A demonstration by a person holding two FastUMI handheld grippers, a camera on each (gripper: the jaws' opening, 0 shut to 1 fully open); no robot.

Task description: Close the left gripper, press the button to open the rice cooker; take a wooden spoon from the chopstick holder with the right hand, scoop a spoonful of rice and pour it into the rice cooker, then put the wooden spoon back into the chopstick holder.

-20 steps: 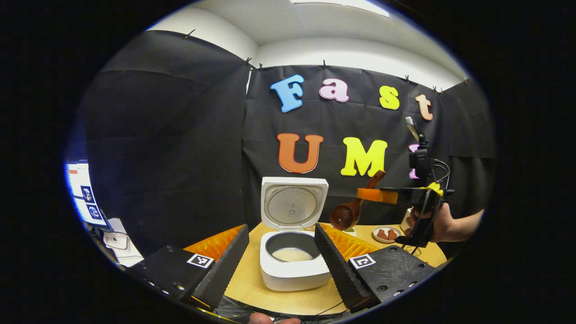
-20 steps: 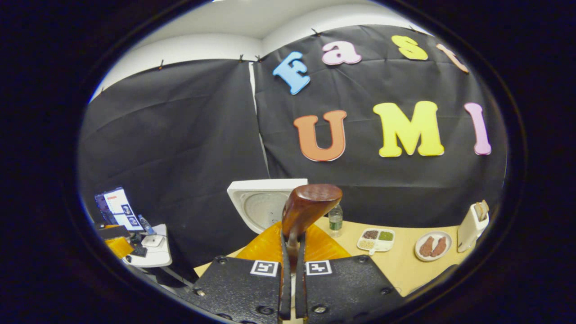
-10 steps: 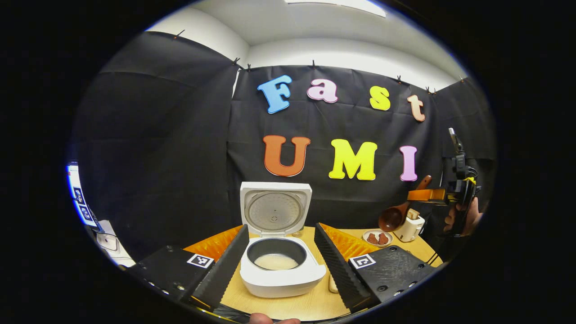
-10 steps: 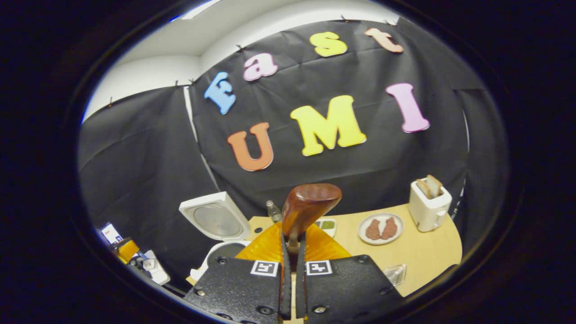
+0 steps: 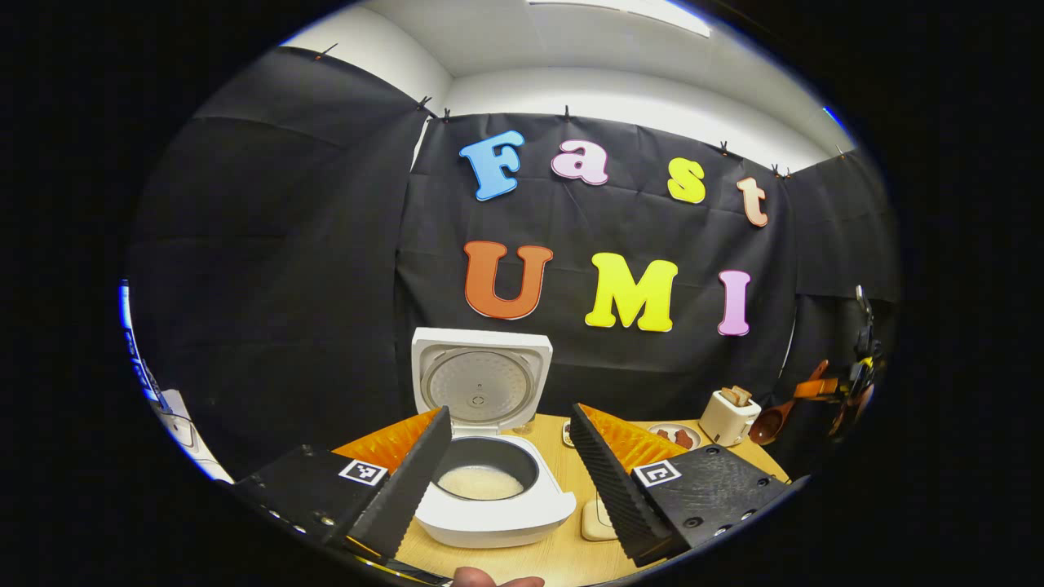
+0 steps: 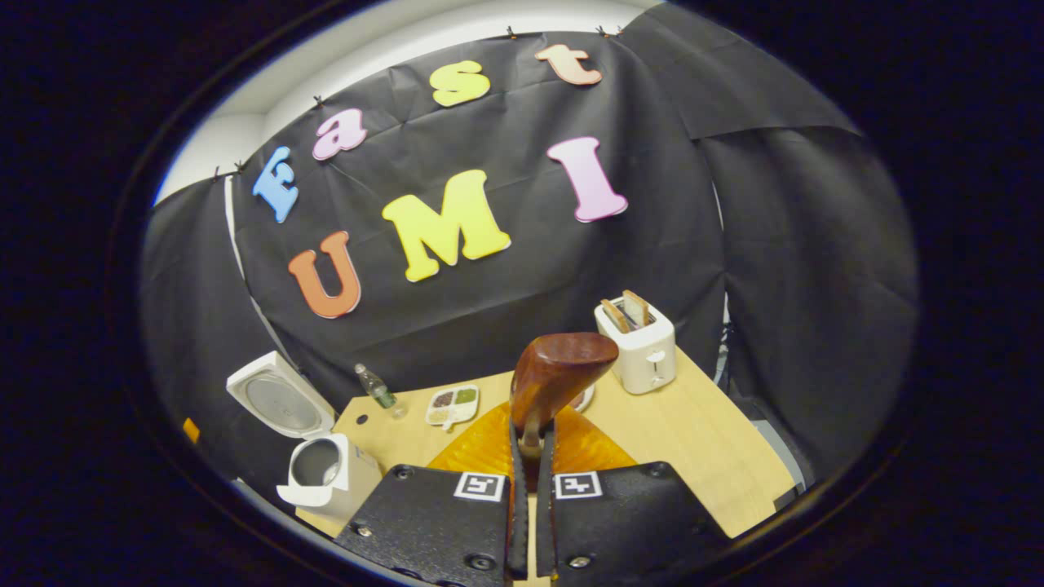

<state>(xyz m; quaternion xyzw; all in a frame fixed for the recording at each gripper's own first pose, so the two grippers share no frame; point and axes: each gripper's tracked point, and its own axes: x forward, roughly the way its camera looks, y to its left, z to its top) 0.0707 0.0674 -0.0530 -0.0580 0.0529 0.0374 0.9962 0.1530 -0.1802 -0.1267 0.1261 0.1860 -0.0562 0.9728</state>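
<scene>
The white rice cooker (image 5: 489,514) stands open on the wooden table, lid (image 5: 481,379) upright, with pale rice in its dark pot (image 5: 481,483). My left gripper (image 5: 510,416) is open, one finger on either side of the cooker and clear of it. At the far right, my right gripper (image 5: 825,390) holds the wooden spoon (image 5: 771,421) in the air past the table's edge. In the right gripper view, the right gripper (image 6: 530,444) is shut on the spoon's handle, the spoon bowl (image 6: 563,367) sticking up ahead. The cooker (image 6: 318,469) sits far left there.
A white toaster (image 6: 640,349) with bread stands at the table's back right (image 5: 728,414). A compartment dish (image 6: 453,405), a small bottle (image 6: 375,387) and a plate (image 5: 675,436) lie along the back. A small beige item (image 5: 595,518) lies right of the cooker. Bare tabletop (image 6: 701,440) lies ahead.
The right gripper has carried the spoon rightward, from beside the cooker to beyond the toaster, and its view has swung right. The cooker has drifted left in the left gripper view.
</scene>
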